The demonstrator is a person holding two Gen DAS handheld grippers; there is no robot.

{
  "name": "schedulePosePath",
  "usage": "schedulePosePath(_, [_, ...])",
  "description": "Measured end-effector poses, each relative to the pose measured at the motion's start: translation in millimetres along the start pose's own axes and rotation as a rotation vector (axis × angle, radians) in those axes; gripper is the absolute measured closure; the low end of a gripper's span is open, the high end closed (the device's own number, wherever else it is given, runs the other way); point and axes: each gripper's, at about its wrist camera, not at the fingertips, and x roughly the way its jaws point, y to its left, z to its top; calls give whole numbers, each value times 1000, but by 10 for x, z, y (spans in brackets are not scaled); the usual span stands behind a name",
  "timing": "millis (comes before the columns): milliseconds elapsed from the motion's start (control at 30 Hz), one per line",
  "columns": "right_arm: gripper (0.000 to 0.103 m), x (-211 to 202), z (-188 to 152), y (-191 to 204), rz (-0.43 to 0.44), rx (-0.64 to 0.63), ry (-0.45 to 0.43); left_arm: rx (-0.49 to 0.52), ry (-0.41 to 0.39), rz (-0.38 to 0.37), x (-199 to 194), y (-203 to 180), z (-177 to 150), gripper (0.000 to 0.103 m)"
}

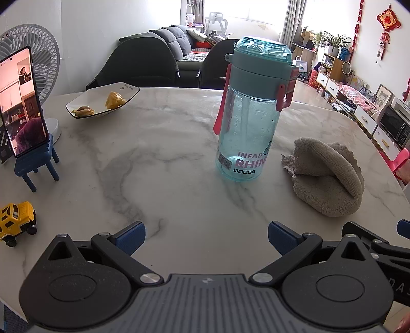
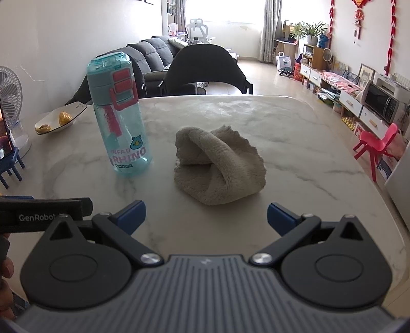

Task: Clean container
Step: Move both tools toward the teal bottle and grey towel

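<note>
1. white walls close in a bright living room, with daylight pouring through a curtained window (image 2: 230, 12) at the far end.
2. a dark grey sofa (image 2: 151, 55) lines the left wall, and a white office chair (image 2: 197, 29) stands near the window.
3. a black chair (image 2: 207, 68) sits at the far edge of the marbled counter (image 2: 230, 115).
4. low white-and-wood cabinets (image 2: 351, 100) run along the right wall, carrying a microwave (image 2: 381, 102) and potted plants (image 2: 310, 30).
5. red hanging ornaments (image 1: 387, 23) decorate the right wall.
6. a small red plastic chair (image 2: 376, 146) stands on the pale glossy floor (image 2: 271, 76).

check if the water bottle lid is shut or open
Shut. The teal water bottle stands upright with its flip lid down and the red latch seated over it.
</note>
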Motion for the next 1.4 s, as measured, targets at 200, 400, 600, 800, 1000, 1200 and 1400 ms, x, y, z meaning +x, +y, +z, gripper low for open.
schedulePosePath(200, [0, -7, -22, 39, -2, 3, 2, -7, 4, -3, -10, 38, 24, 1])
schedulePosePath(400, [0, 46, -1, 8, 6, 7, 9, -8, 7, 5, 13, 45, 37, 1])
schedulePosePath(600, [0, 136, -4, 20, 10, 5, 23, -12, 25, 14, 105, 46, 61, 1])
schedulePosePath(800, [0, 233, 52, -65, 14, 6, 39, -5, 47, 19, 221, 19, 81, 1])
schedulePosePath(1000, [0, 376, 111, -73, 11, -1, 54, -11, 75, 28, 376, 35, 107, 1])
schedulePosePath(1200, [0, 525, 135, -17, 13, -18, 79, -28, 106, 46, 564, 107, 143, 1])
schedulePosePath(1400, [0, 719, 137, -7, 5, -31, 119, -37, 135, 58, 730, 164, 163, 1])
